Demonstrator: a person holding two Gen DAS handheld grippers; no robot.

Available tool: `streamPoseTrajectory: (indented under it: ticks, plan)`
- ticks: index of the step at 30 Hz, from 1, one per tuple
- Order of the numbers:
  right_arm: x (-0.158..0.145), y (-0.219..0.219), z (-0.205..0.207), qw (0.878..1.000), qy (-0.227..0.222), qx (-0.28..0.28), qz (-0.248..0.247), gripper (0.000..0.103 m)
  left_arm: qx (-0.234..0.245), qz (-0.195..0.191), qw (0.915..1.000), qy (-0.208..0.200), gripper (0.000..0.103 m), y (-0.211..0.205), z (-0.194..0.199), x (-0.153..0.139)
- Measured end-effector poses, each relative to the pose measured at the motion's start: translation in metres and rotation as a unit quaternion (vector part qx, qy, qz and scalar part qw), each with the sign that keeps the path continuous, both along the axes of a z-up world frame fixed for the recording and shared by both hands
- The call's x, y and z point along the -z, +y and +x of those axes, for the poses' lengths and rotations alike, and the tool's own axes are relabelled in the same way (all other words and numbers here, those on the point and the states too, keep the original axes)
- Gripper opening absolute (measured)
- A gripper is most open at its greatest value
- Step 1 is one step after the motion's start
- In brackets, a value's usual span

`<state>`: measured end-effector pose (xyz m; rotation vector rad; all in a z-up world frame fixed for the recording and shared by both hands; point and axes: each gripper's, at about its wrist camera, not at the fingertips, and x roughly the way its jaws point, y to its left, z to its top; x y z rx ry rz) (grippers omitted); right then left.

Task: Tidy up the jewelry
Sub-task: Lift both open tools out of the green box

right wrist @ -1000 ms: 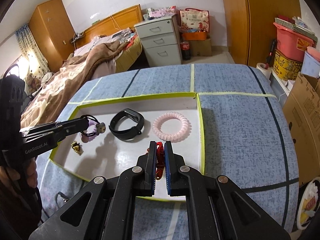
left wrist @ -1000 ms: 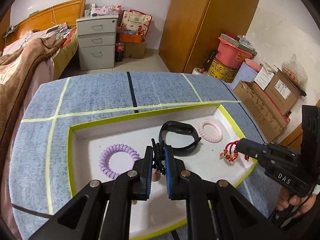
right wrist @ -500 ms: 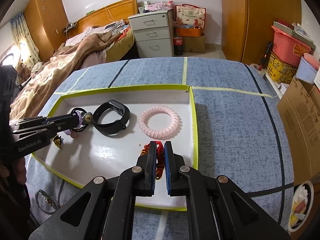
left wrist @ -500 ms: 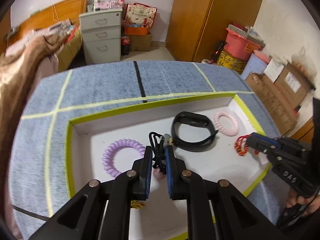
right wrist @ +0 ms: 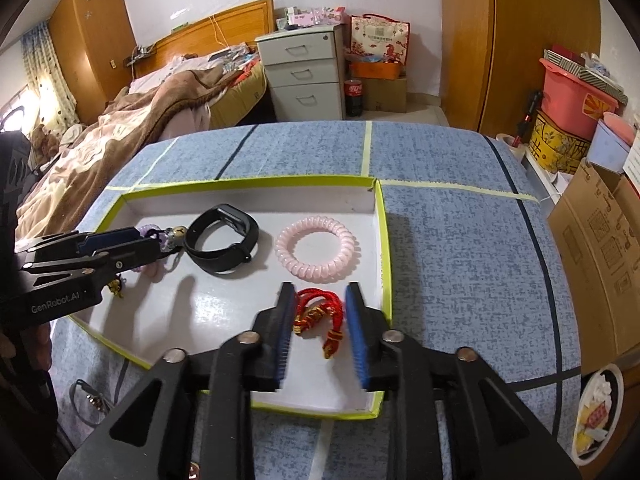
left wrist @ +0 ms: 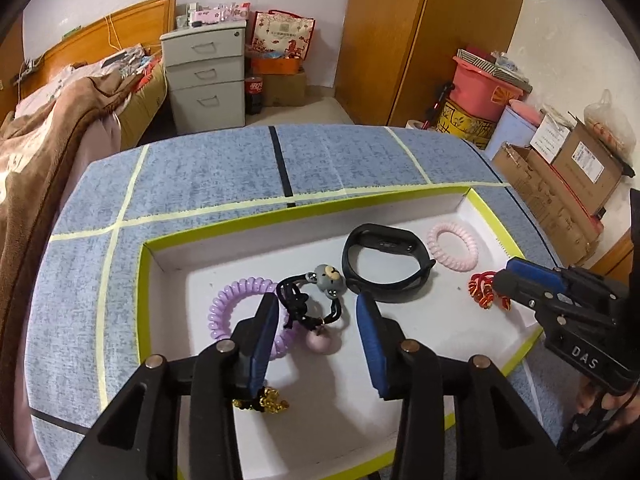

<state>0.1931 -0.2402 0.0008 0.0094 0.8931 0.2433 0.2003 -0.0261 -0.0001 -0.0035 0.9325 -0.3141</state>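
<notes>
Both tongs stand over a shallow white tray [right wrist: 382, 240] with a yellow-green rim, set on the blue-covered counter [right wrist: 460, 240]. The left tongs [left wrist: 316, 320] are opening; the black hair tie with a bear charm [left wrist: 316, 292] lies between their jaws, untouched by the pads, partly over the purple coil band [left wrist: 228, 300] near the tray's left edge. The right tongs [right wrist: 316, 320] are likewise opening, and the red cord bracelet [right wrist: 320, 312] rests free on the tray floor between them, close to the right rim and the near right corner.

Risks, as judged from this arrangement: the hair tie's loops or the bracelet's cord could snag on a pad as the tongs lift away and be dragged out of place. The bracelet lies near enough to the rim that a nudge might push it against the wall or over it. The hair tie, overlapping the purple band, may pull it along.

Hard to read: a small gold piece [left wrist: 266, 402] is half hidden under the left tongs' jaw, and its form cannot be told. The tray's near edge is cut off by both tongs. A black wristband [right wrist: 222, 238] and a pink coil band [right wrist: 316, 254] lie clear mid-tray.
</notes>
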Motion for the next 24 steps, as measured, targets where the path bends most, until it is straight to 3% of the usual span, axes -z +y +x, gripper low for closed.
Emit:
streamPoseTrajectory:
  ticks: [7,24]
  plan:
    - [-0.008,-0.001,-0.008,1.000,-0.009,0.001,0.006,0.037,0.001,0.001,0.9999,-0.013,0.050,0.002,-0.014,-0.011]
    - [-0.026,0.009,-0.052,0.999,-0.033,-0.016,0.014,0.037,-0.022,-0.026,0.9987,-0.037,0.053,0.024,-0.065,-0.030]
